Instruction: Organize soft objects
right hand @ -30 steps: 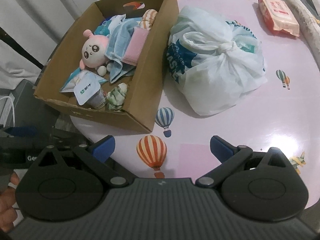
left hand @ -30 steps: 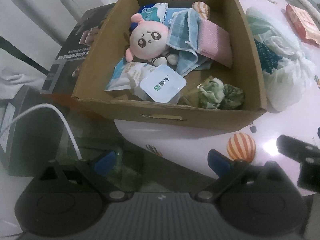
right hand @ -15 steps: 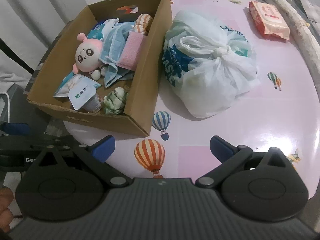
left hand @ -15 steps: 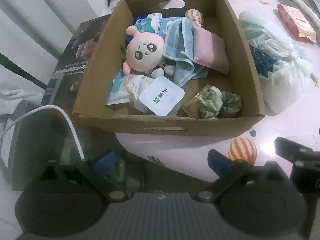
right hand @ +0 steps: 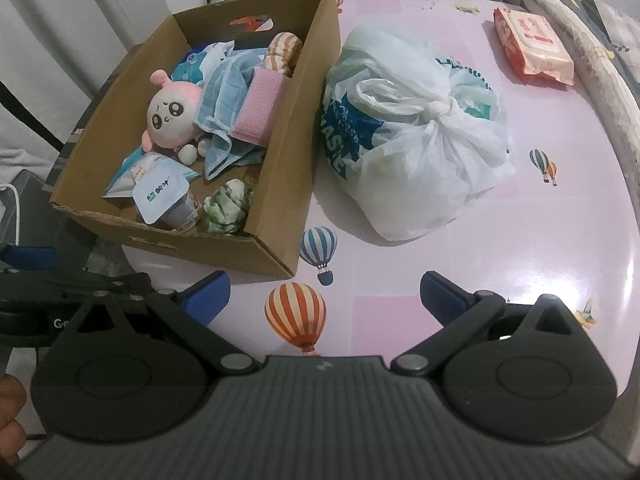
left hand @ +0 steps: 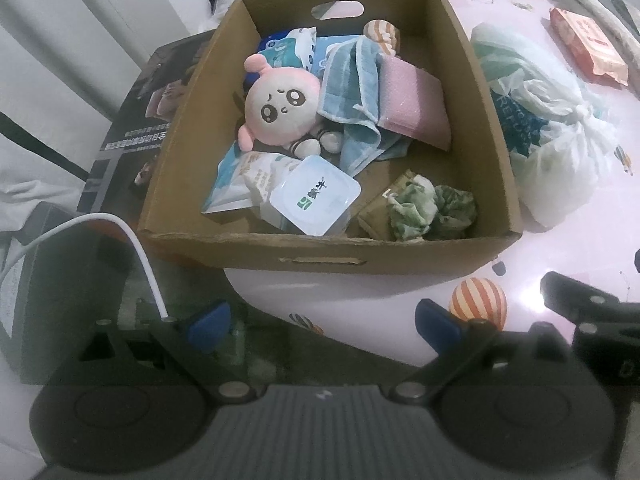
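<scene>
A cardboard box (left hand: 496, 128) (right hand: 280, 184) sits at the left edge of a pink table. In it lie a pink plush doll (left hand: 280, 110) (right hand: 170, 114), a blue towel (left hand: 354, 92) (right hand: 224, 96), a pink sponge (left hand: 412, 104) (right hand: 260, 110), a green scrunched cloth (left hand: 432, 208) (right hand: 228, 204), a white wipes tub (left hand: 316, 200) (right hand: 160, 190) and soft packets. A tied white plastic bag (left hand: 552, 120) (right hand: 416, 128) lies right of the box. My left gripper (left hand: 324, 320) is open and empty before the box's near wall. My right gripper (right hand: 324, 296) is open and empty above the table.
A red wipes pack (right hand: 532, 44) and a long pale roll (right hand: 592, 60) lie at the table's far right. A dark printed carton (left hand: 132, 120) and a white cable (left hand: 132, 248) are left of the box, off the table. Clutter stands beyond the far edge.
Both grippers have drawn back and risen a little, so the box and the bag sit lower and more fully in view. Both stay open. Nothing in the box has moved.
</scene>
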Demonstrator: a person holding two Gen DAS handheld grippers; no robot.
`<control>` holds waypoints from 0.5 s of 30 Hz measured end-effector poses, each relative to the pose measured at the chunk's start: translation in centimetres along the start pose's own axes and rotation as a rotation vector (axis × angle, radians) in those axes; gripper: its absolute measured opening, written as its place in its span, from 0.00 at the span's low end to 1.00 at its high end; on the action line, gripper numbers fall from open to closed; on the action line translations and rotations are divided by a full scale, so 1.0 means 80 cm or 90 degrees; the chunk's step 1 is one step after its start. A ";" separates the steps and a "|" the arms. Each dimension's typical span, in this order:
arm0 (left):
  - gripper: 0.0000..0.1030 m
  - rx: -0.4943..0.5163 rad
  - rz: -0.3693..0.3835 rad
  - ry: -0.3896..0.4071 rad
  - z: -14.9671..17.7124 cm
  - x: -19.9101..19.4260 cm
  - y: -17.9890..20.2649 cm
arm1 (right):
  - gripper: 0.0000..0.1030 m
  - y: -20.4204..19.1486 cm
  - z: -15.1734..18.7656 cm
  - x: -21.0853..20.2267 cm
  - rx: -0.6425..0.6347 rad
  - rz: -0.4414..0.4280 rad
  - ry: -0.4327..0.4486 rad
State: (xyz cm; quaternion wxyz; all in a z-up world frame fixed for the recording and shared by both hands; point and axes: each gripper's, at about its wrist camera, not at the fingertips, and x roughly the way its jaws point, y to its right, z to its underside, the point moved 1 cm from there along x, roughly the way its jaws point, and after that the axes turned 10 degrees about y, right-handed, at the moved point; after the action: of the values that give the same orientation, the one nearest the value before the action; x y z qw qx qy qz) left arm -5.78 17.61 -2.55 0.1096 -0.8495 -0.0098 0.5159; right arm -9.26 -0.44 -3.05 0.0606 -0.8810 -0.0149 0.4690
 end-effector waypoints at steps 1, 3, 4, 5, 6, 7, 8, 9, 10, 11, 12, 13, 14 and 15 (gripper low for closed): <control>0.97 0.001 0.001 0.001 -0.001 0.000 0.000 | 0.99 0.000 -0.001 0.000 -0.001 0.000 0.000; 0.97 0.005 0.002 0.002 -0.002 0.000 0.001 | 0.99 -0.001 -0.002 0.000 -0.003 0.001 0.002; 0.97 0.006 0.004 0.001 -0.002 0.000 0.001 | 0.99 -0.001 -0.003 0.000 -0.003 0.001 0.003; 0.97 0.007 0.006 0.001 -0.003 0.000 0.001 | 0.99 0.000 -0.004 0.000 -0.003 0.002 0.004; 0.97 0.008 0.008 0.001 -0.003 0.000 0.000 | 0.99 -0.001 -0.004 0.000 -0.002 0.002 0.005; 0.97 0.010 0.009 0.002 -0.003 0.001 0.001 | 0.99 -0.001 -0.005 0.000 -0.003 0.003 0.005; 0.97 0.013 0.010 0.002 -0.004 0.001 0.001 | 0.99 -0.001 -0.005 0.001 -0.004 0.003 0.004; 0.97 0.016 0.010 0.003 -0.004 0.001 0.002 | 0.99 -0.001 -0.005 0.001 -0.005 0.004 0.004; 0.97 0.018 0.009 0.004 -0.004 0.002 0.002 | 0.99 -0.001 -0.004 0.001 -0.006 0.005 0.005; 0.97 0.019 0.009 0.004 -0.004 0.002 0.002 | 0.99 -0.001 -0.004 0.001 -0.006 0.007 0.005; 0.97 0.020 0.008 0.003 -0.005 0.003 0.002 | 0.99 0.000 -0.004 0.000 -0.006 0.009 0.005; 0.97 0.020 0.008 0.003 -0.006 0.004 0.002 | 0.99 0.000 -0.005 0.000 -0.005 0.011 0.006; 0.97 0.019 0.007 0.003 -0.007 0.005 0.002 | 0.99 0.002 -0.005 0.000 -0.004 0.013 0.007; 0.97 0.018 0.007 0.002 -0.007 0.006 0.002 | 0.99 0.003 -0.006 0.000 -0.003 0.013 0.007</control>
State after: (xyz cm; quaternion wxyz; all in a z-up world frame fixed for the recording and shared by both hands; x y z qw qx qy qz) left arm -5.07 17.44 -2.70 0.1187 -0.8489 0.0026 0.5151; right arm -8.89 -0.70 -2.78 0.0535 -0.8838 -0.0064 0.4647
